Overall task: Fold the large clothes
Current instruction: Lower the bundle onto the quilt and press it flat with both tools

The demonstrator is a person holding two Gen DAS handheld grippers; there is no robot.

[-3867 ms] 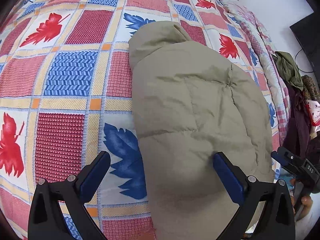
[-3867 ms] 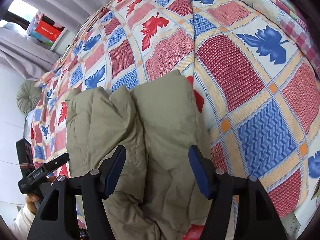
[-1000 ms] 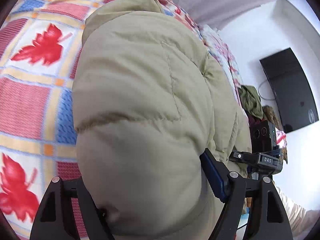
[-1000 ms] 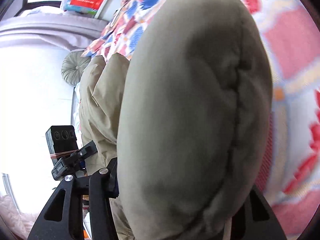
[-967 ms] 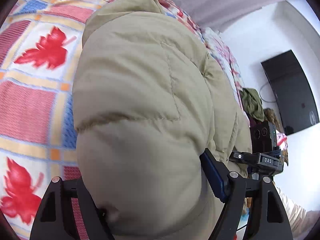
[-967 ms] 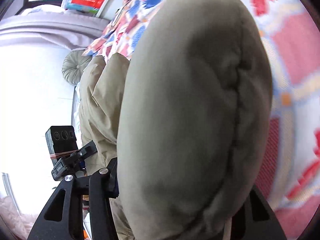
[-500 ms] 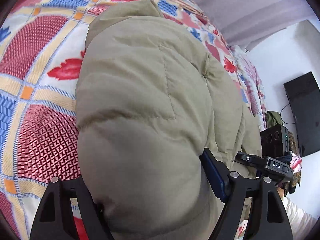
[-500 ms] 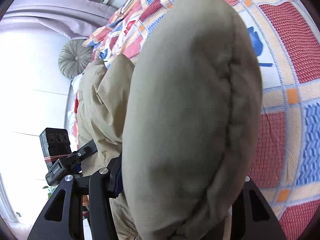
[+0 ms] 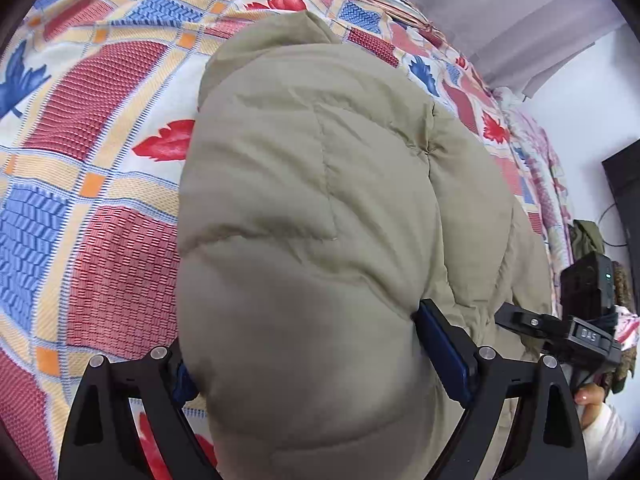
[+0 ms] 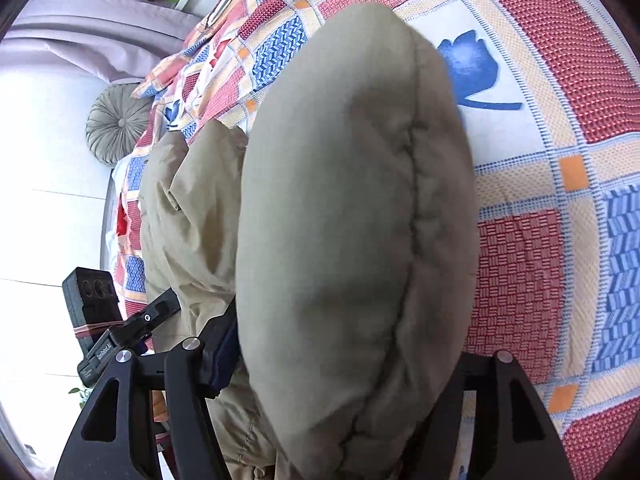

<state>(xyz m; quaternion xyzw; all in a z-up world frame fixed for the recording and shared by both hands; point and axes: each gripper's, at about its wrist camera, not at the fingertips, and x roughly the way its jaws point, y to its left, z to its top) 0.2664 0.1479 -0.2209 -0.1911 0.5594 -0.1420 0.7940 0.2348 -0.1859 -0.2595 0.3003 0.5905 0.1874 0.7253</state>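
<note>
In the left wrist view, the left gripper point(image 9: 316, 364) is clamped on a thick fold of the olive puffer jacket point(image 9: 320, 200). The padding bulges up between its two blue-padded fingers point(image 9: 442, 350) and fills the space ahead of them. Beyond the fingertips the jacket stretches away over the patchwork bedspread point(image 9: 100, 140), which shows to the left of the jaws and past the jacket's far end. To the right of the jaws, just beside the jacket's other edge, sits the right gripper point(image 9: 560, 328) with its black camera block. A dark screen point(image 9: 628, 192) hangs on the wall further right.

In the right wrist view, the right gripper point(image 10: 344, 356) is likewise closed on a fat roll of the jacket point(image 10: 352, 220), which rises straight ahead of the fingers and hides the right one. The bedspread point(image 10: 560, 160) lies to the right of the jaws. To their left the rest of the jacket is bunched, with the left gripper point(image 10: 136, 328) beside it. A round grey cushion point(image 10: 116, 124) lies far ahead on the left.
</note>
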